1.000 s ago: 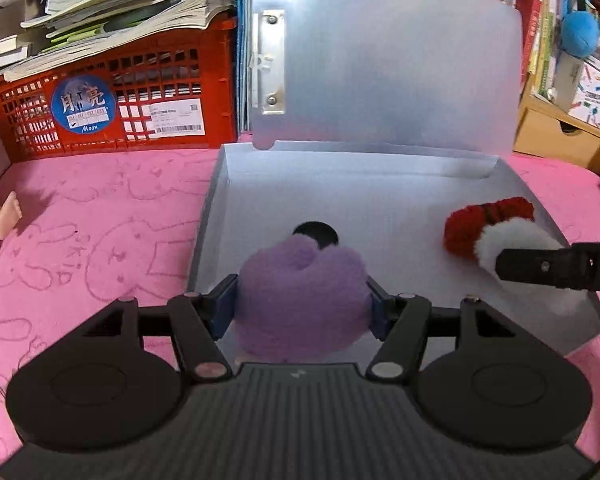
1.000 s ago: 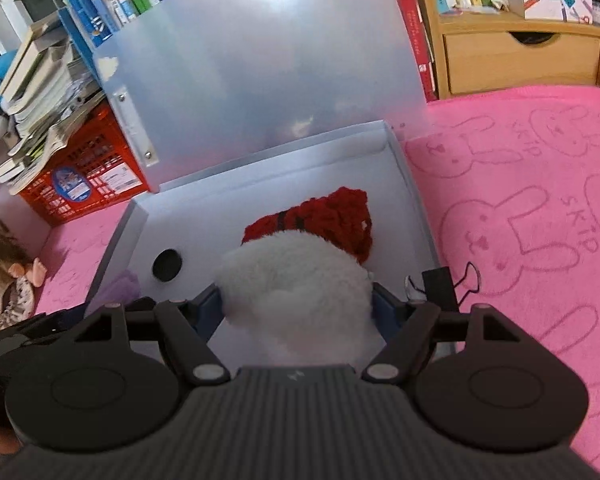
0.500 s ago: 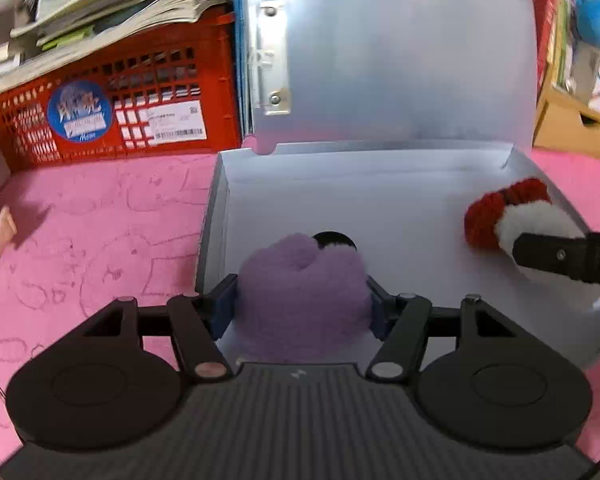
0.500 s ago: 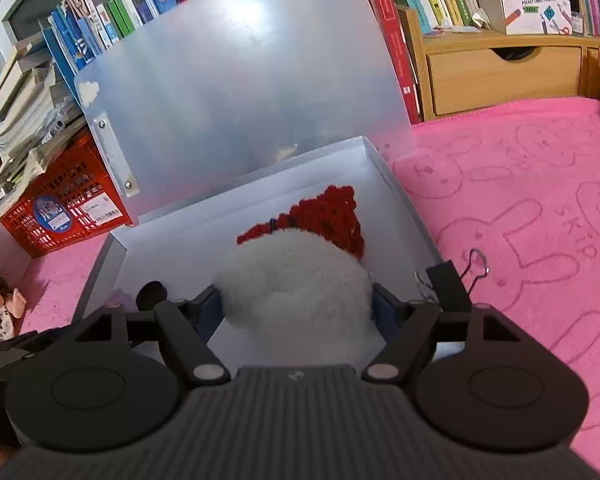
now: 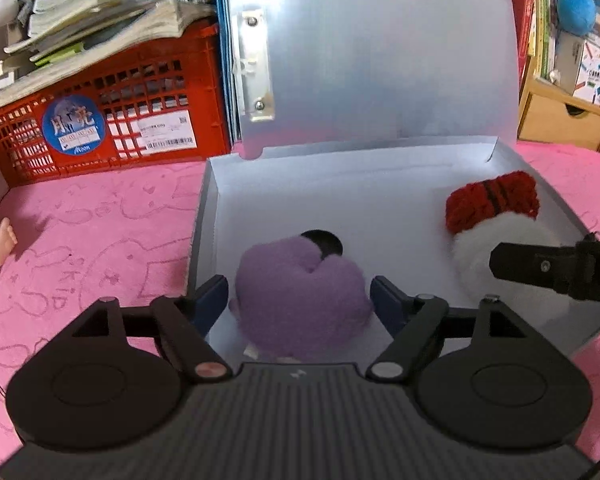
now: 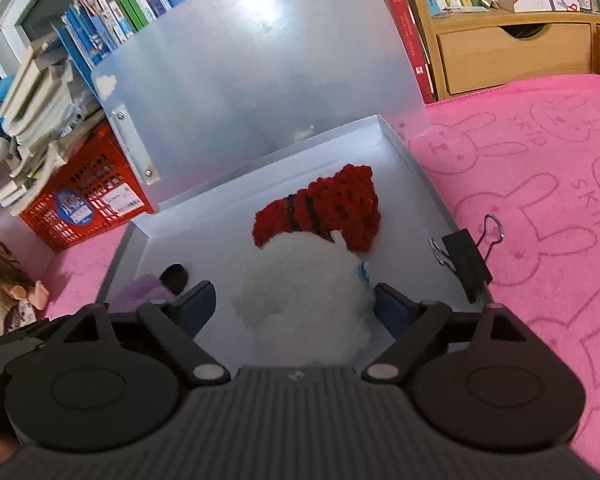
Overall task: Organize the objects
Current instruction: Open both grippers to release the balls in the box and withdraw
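A grey file box (image 5: 204, 208) lies open on the pink towel, its lid upright behind. A purple fluffy ball (image 5: 302, 300) rests on the box floor between the fingers of my left gripper (image 5: 298, 300). The jaws are opening and the pads stand just off the ball. A white fluffy ball (image 6: 304, 300) lies in the box's right half against a red crocheted piece (image 6: 320, 208). My right gripper (image 6: 294, 304) straddles it, jaws opening, with a gap at the left pad. One right finger (image 5: 540, 266) shows in the left wrist view.
A black disc (image 5: 328, 240) lies in the box behind the purple ball. A black binder clip (image 6: 466, 260) sits on the box's right rim. A red crate (image 5: 112, 120) of books stands at back left, a wooden drawer unit (image 6: 512, 56) at back right, a doll (image 6: 4, 300) at far left.
Both grippers' jaws have spread apart and come off the fluffy balls they were squeezing. The purple and white balls now lie loose in the box. The hands barely moved.
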{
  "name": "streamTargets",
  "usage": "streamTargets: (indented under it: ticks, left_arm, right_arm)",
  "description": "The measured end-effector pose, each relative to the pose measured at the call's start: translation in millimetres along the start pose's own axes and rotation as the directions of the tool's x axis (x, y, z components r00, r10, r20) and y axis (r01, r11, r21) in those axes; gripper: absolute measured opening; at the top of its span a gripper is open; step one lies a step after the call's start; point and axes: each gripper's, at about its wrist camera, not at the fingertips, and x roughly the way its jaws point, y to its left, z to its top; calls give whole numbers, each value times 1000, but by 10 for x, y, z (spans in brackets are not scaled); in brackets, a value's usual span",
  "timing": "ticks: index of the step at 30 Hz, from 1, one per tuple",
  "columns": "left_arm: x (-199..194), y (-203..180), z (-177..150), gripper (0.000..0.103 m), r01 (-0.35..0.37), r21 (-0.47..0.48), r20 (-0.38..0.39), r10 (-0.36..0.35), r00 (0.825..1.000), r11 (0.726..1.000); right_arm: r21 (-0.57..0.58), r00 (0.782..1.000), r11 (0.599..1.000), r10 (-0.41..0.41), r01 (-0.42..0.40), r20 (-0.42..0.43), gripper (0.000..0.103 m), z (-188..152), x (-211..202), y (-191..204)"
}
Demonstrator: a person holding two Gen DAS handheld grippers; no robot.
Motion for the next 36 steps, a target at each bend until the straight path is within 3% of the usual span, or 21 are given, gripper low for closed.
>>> streamTargets:
  ticks: [10, 17, 36]
  left_arm:
    - [-290, -30, -56, 84, -2, 19, 33, 1, 999, 1000]
    - [-591, -70, -142, 84, 43, 13, 66, -44, 997, 999]
    - [-1422, -306, -729, 85, 153, 93, 130, -164, 978, 984]
  right_arm:
    - [19, 999, 999, 38, -38, 32, 94, -94, -350, -70]
    - [8, 995, 997, 70, -71, 72, 94, -207, -688, -93]
    - [-155, 986, 984, 112, -93, 124, 96, -760, -1453, -44]
